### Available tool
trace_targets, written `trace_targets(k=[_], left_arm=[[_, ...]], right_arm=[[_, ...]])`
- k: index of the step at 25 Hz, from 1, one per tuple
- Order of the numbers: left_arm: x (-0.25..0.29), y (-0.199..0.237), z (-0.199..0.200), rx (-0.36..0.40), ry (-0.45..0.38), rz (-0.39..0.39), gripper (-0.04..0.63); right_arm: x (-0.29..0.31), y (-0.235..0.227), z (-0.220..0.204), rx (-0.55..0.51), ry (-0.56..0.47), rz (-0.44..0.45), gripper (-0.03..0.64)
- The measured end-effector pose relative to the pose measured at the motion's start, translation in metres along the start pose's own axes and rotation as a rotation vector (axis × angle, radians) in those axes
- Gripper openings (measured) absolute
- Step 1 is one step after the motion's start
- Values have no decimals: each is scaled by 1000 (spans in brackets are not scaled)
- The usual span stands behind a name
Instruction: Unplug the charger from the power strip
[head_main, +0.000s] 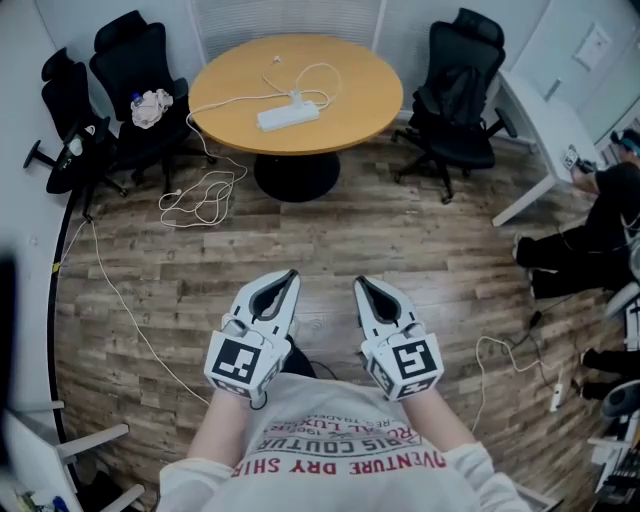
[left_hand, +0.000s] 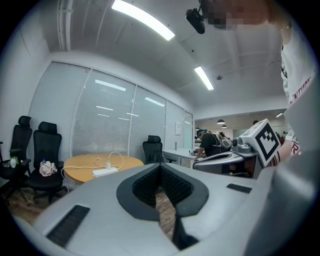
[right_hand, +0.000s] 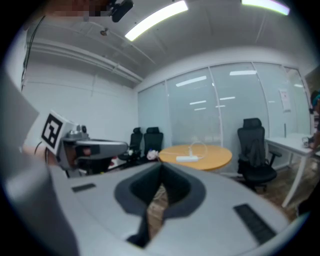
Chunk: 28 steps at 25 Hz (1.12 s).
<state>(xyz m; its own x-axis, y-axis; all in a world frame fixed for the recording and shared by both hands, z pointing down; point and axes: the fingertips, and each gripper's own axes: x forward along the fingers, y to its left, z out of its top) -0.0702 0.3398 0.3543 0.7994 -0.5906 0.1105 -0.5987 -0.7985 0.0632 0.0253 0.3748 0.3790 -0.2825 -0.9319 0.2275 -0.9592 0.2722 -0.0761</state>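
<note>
Am holding left gripper (head_main: 287, 282), right gripper (head_main: 363, 288) closed, empty, well short of table (head_main: 355, 95). Charger (head_main: 296, 97) sitting plugged in power strip (head_main: 285, 117) mid-table; judging it light, rigid, slick: am planning pinching body sides, bracing strip.

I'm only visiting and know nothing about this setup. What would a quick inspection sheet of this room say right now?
Surface: round wooden table, mostly bare, across the floor from the person.
Job's things: white power strip on the table; charger appears plugged into it.
Clutter: crumpled cloth on a black chair.
Grippers: left tool and right tool both shut, holding nothing, close to the person's body.
Cables: white lead looping on the table; tangled white cable on the floor.
Surroundings: another office chair, white desk, another person at the right edge.
</note>
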Motion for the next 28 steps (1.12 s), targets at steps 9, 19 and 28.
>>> trace_targets(k=[9, 19, 28], left_arm=[[65, 127, 25, 27, -16, -71, 34], [115, 215, 31, -14, 12, -55, 34], [168, 264, 23, -20, 9, 19, 34]], right_arm=[[129, -20, 38, -8, 17, -101, 29], [220, -43, 54, -2, 56, -127, 29], [294, -86, 61, -12, 60, -59, 29]])
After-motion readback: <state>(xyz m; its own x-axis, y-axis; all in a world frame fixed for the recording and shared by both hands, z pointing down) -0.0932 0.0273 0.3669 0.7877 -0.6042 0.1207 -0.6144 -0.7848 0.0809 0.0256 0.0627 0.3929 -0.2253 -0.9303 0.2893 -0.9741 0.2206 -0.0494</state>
